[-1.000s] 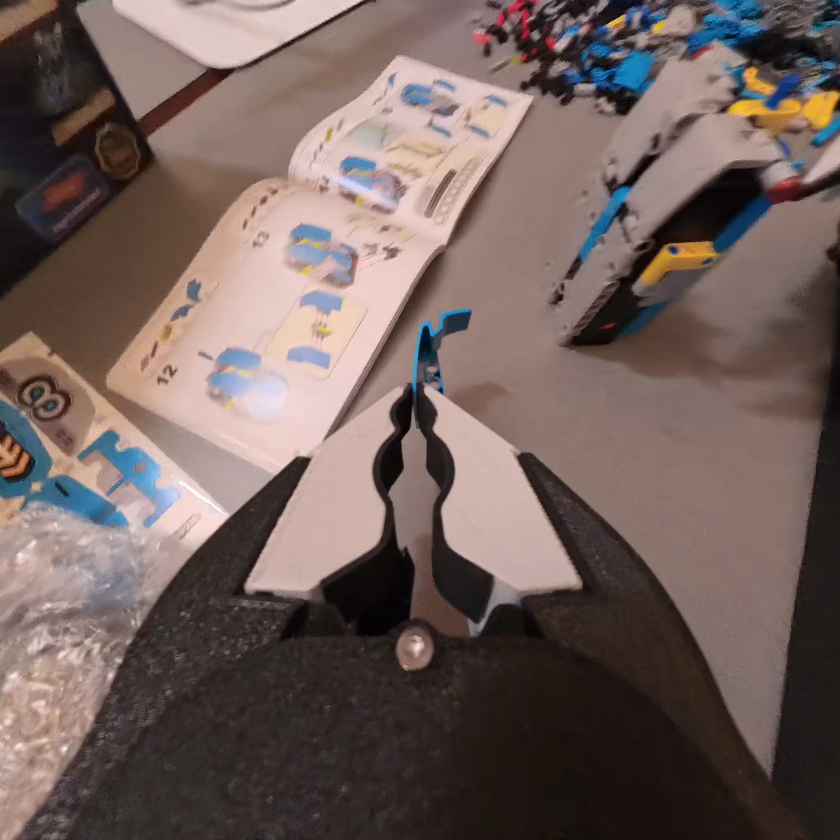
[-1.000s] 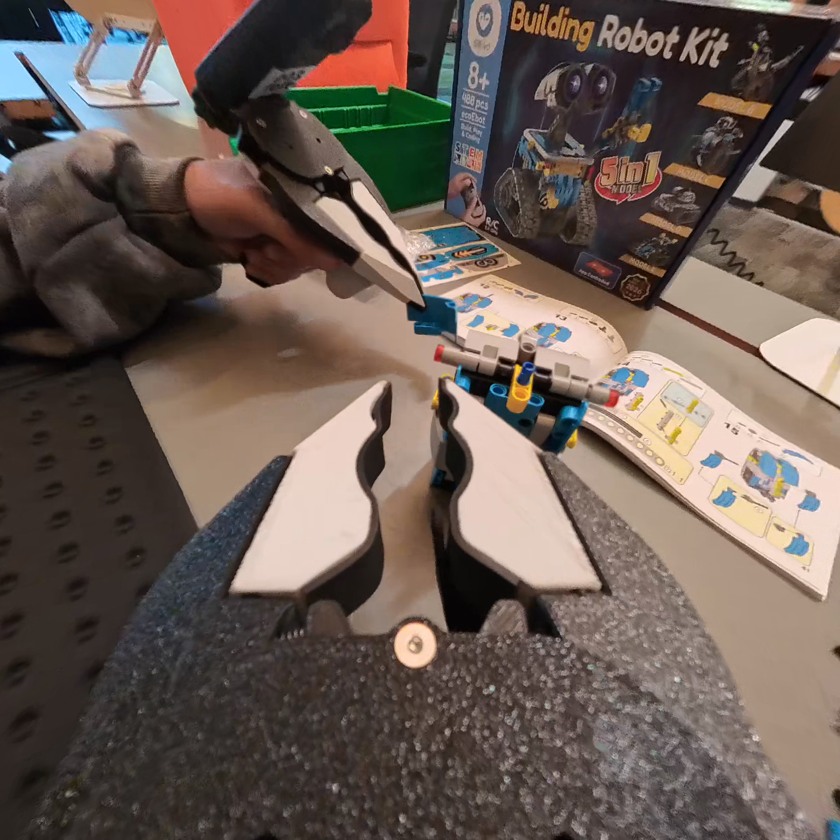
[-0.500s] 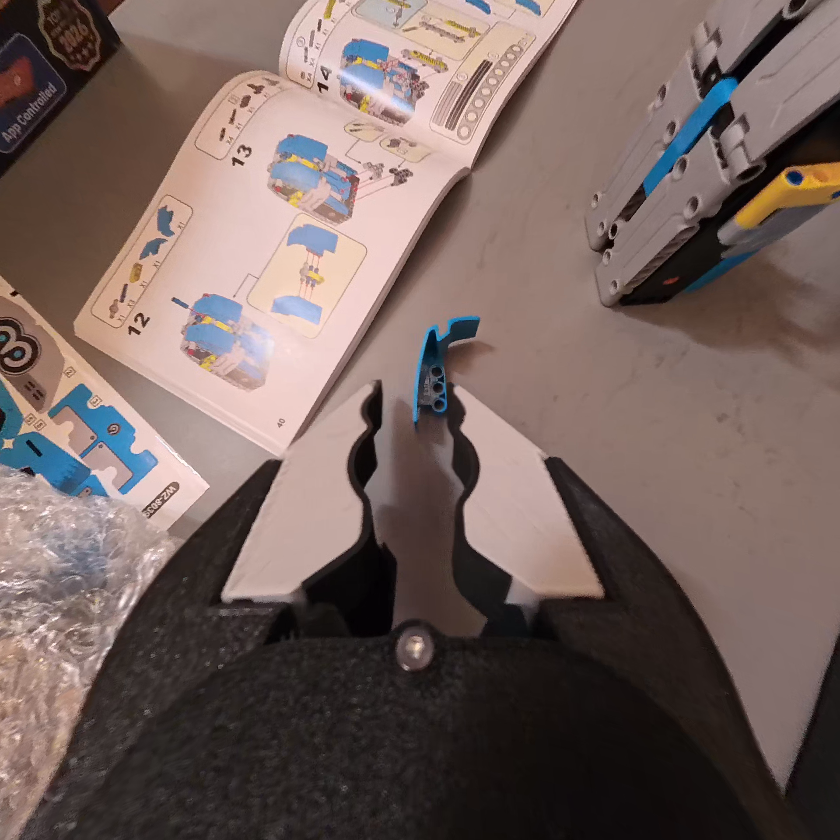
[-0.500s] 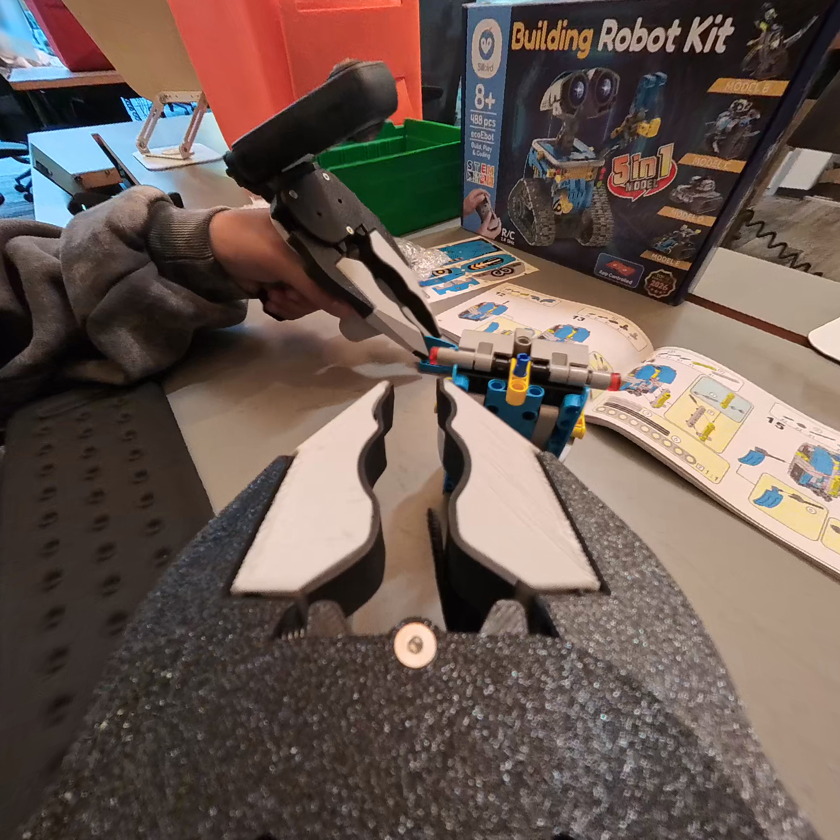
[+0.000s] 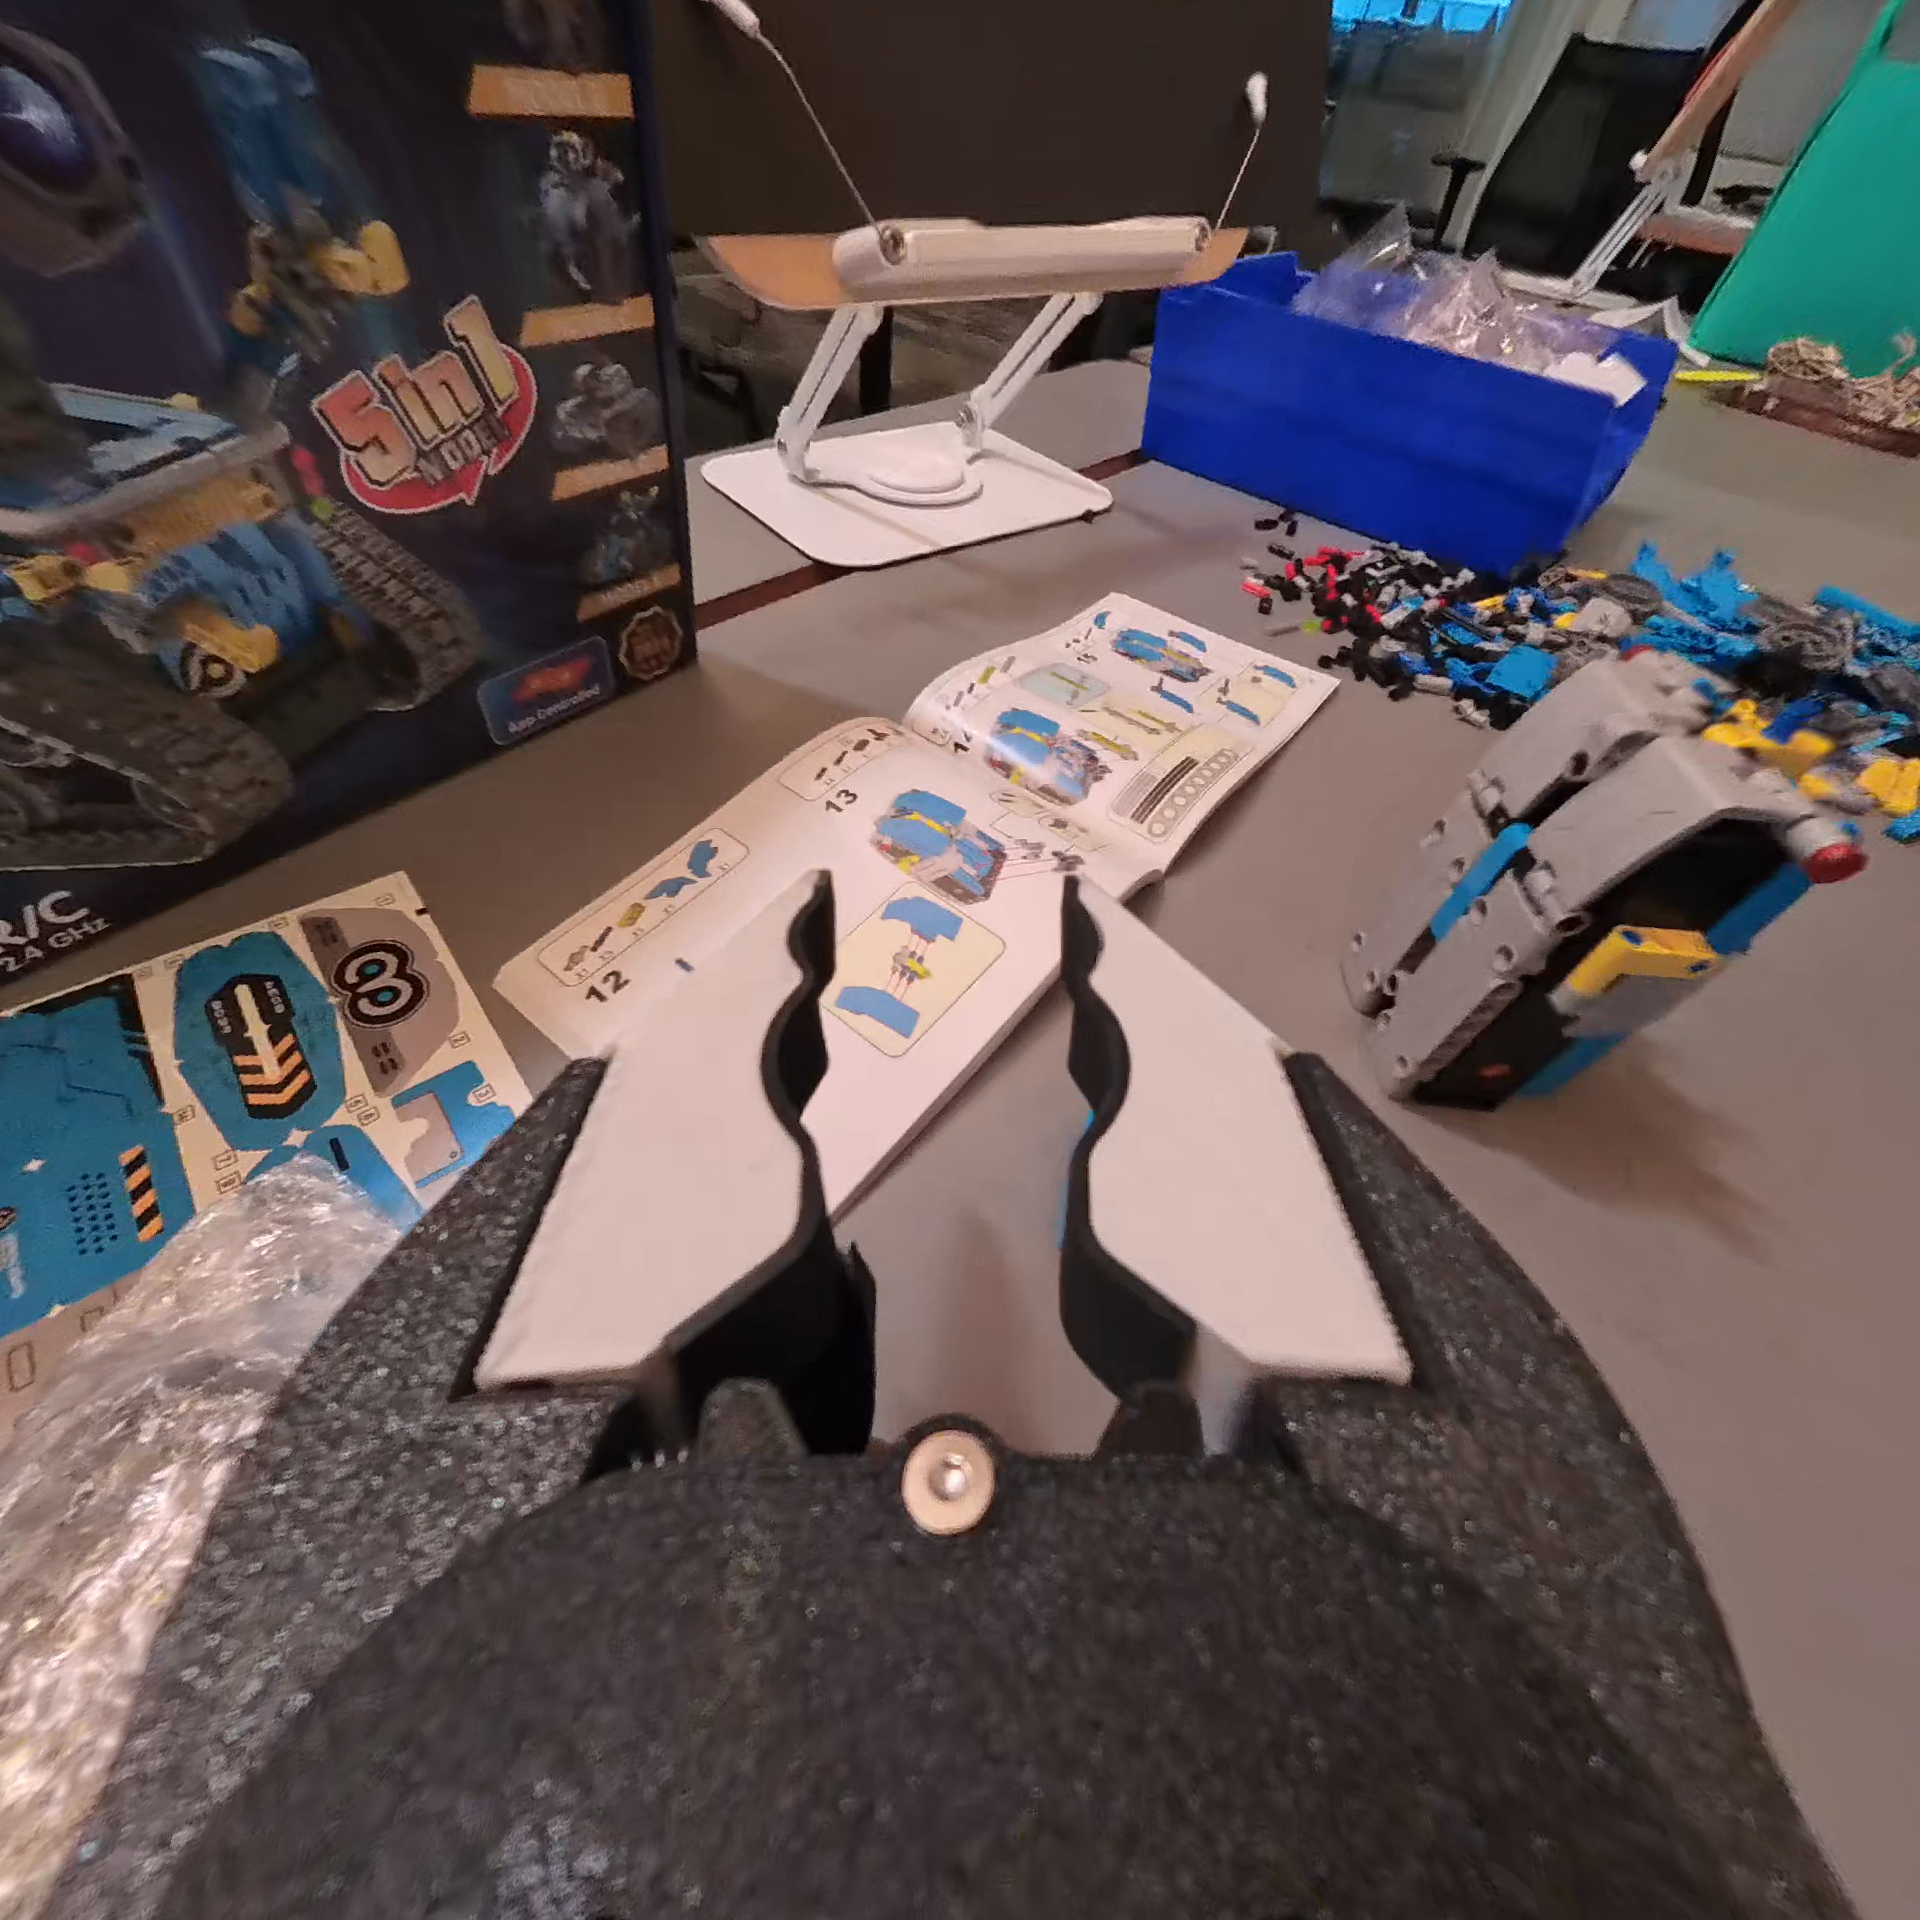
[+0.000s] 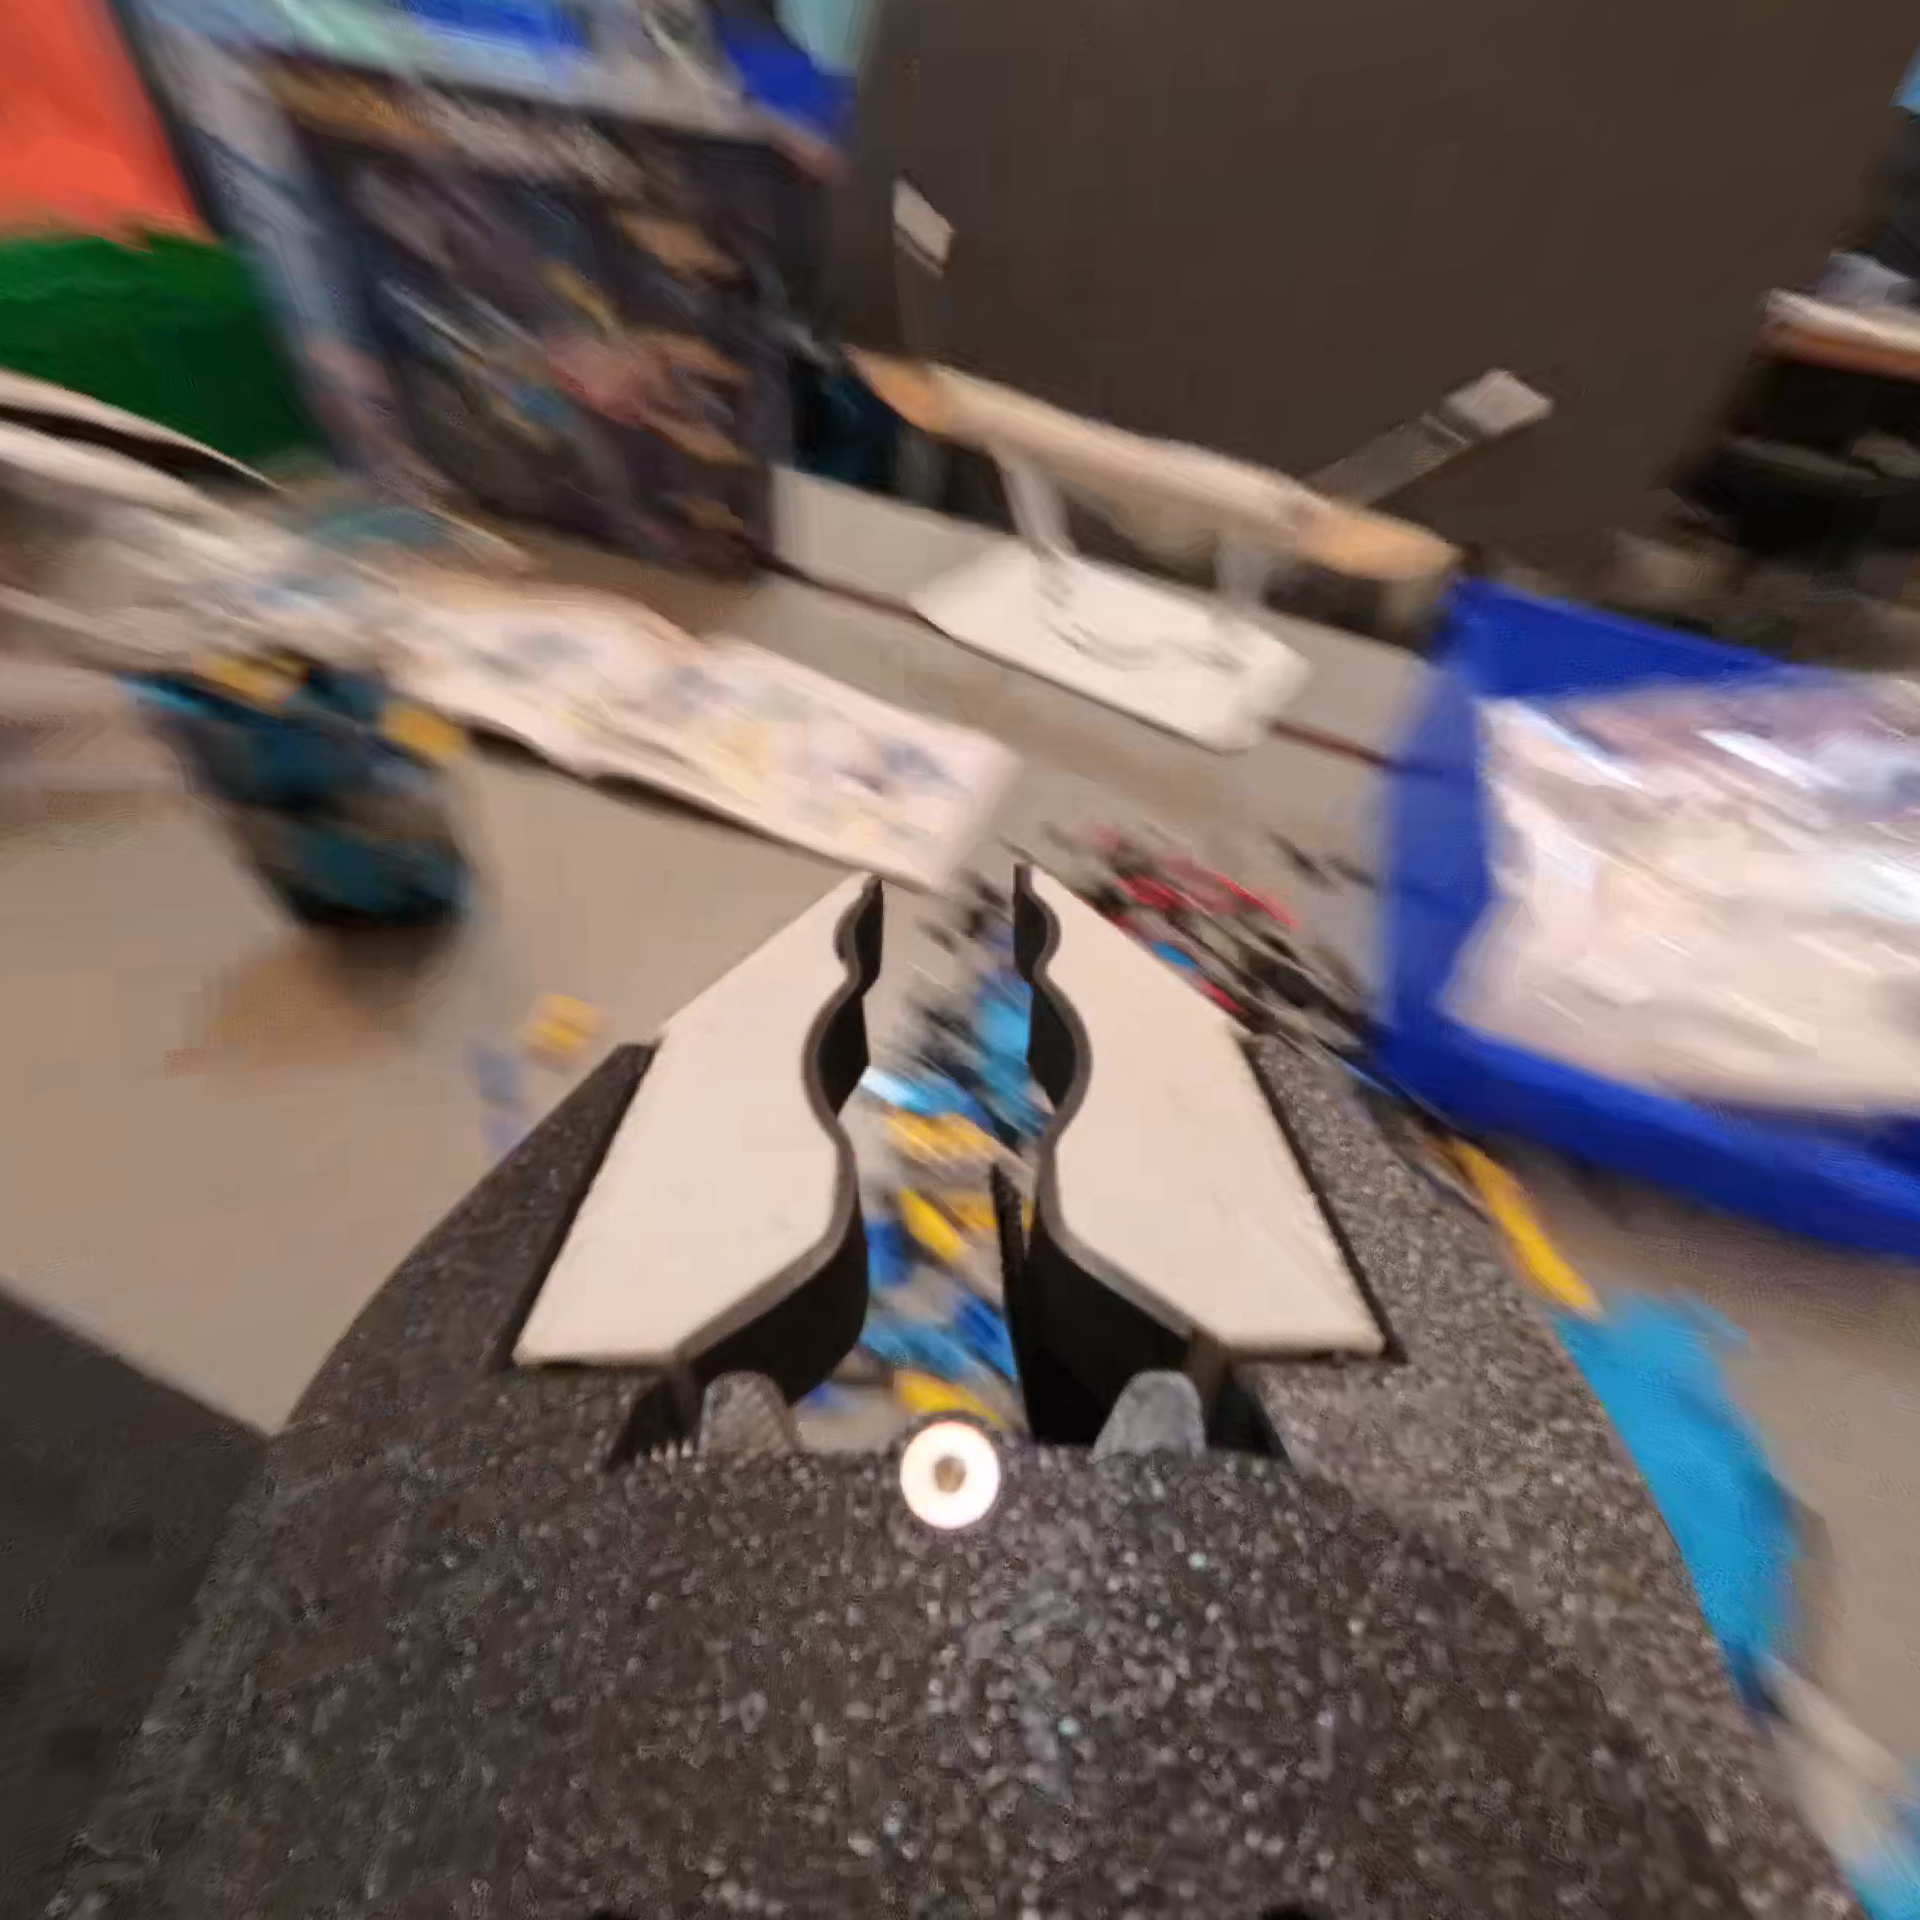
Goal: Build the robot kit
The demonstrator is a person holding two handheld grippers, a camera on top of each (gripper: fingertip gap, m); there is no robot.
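Left claw (image 5: 945, 888): jaws apart, nothing held. It hangs above the near edge of the open instruction booklet (image 5: 1039, 790), clear of the page. A sliver of blue shows at the inner edge of one finger, too little to identify.

Outward from the left claw:
- sticker sheet (image 5: 260, 1060) flat on the table (image 5: 1558, 1299), just beside the booklet
- bubble wrap (image 5: 156, 1351) overlapping the near end of that sheet
- dark kit box (image 5: 312, 468) upright behind both
- grey and blue assembly (image 5: 1579, 935) lying on its side, apart from the booklet
- heap of loose pieces (image 5: 1558, 634) beyond the assembly, against a blue bin (image 5: 1382, 436)
- white folding stand (image 5: 914, 468) at the far edge

Right claw (image 6: 948, 881): jaws narrowly apart, empty. This view is heavily smeared. The claw points over the loose pieces, which show through the gap between its fingers; whether it touches them cannot be told. The blue bin lies to one side and the booklet and the assembly to the other, with a green bin (image 6: 125, 322) at the far corner
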